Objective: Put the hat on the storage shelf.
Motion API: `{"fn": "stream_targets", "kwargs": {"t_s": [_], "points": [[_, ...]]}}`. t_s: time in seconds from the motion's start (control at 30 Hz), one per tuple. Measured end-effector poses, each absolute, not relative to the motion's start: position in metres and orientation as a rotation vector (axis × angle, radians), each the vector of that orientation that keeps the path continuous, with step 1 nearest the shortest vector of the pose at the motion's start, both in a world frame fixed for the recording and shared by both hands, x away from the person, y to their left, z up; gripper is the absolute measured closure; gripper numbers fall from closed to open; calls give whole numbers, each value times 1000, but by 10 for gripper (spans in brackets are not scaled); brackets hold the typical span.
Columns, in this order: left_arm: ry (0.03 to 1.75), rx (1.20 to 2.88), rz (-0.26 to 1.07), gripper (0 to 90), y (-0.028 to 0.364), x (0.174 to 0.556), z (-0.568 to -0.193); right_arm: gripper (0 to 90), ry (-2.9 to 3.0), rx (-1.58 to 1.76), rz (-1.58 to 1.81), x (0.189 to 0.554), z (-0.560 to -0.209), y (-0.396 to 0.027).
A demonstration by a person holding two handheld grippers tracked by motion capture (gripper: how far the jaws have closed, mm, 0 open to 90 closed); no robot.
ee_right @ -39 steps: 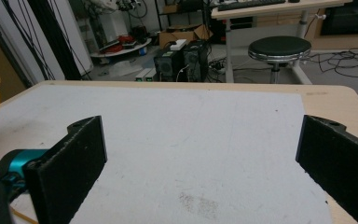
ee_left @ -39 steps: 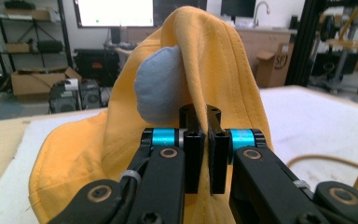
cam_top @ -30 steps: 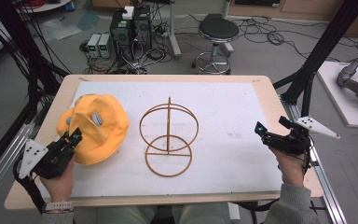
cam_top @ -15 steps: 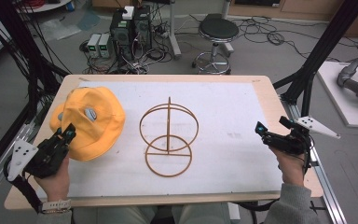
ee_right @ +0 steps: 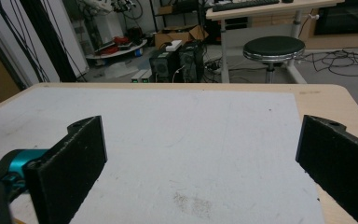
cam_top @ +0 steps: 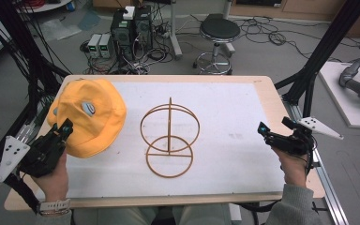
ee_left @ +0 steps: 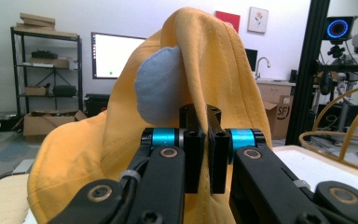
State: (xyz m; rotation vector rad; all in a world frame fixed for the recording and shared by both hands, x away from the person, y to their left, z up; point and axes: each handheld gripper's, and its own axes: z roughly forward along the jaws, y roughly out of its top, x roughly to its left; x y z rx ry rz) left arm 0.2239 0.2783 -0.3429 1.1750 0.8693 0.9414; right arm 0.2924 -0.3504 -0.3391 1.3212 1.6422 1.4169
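The left gripper (cam_top: 64,127) is clenched on the yellow cap (cam_top: 88,115) — in the left gripper view its two black jaws stand pressed together with a fold of the yellow cloth pinched between them, and the cap (ee_left: 205,60) rises above them in a peaked drape, a grey-blue patch (ee_left: 161,91) showing on the cloth just beside the jaws. In the high view the grip sits on the cap's near rim, at the table's left edge toward the near-left corner, and the rest of the cap spreads away over the white mat (cam_top: 234,108) toward the far-left corner. A hand (cam_top: 56,176) holds this gripper from below.

Right of the cap, near the middle of the mat and apart from it, stands a wooden ring stand (cam_top: 169,138): an upright hoop on a flat ring, with a thin post through it.

The right gripper (cam_top: 269,136) hovers at the table's right edge, well apart from stand and cap — its jaws are spread wide, with bare mat (ee_right: 191,140) between them.
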Motion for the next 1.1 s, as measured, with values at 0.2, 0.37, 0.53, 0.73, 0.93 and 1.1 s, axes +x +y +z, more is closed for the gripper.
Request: {"fn": "stream_targets", "kwargs": {"t_s": [0.2,0.37,0.53,0.73,0.93,1.1], "points": [[831,1167,936,878,273,225,-333,13,1637,1326,1412,292,-340,-351],[812,1167,942,878,269,227,-325,13,1638,1325,1408,292,-340,-351],[799,1135,931,878,270,227,-315,13,1633,1325,1408,292,-339,-352],[810,1135,882,877,264,225,-308,13,1631,1328,1401,292,-340,-352],[771,1112,839,877,255,223,-296,13,1631,1334,1401,292,-340,-353],[729,1117,788,877,244,222,-284,13,1627,1331,1406,291,-339,-354]]}}
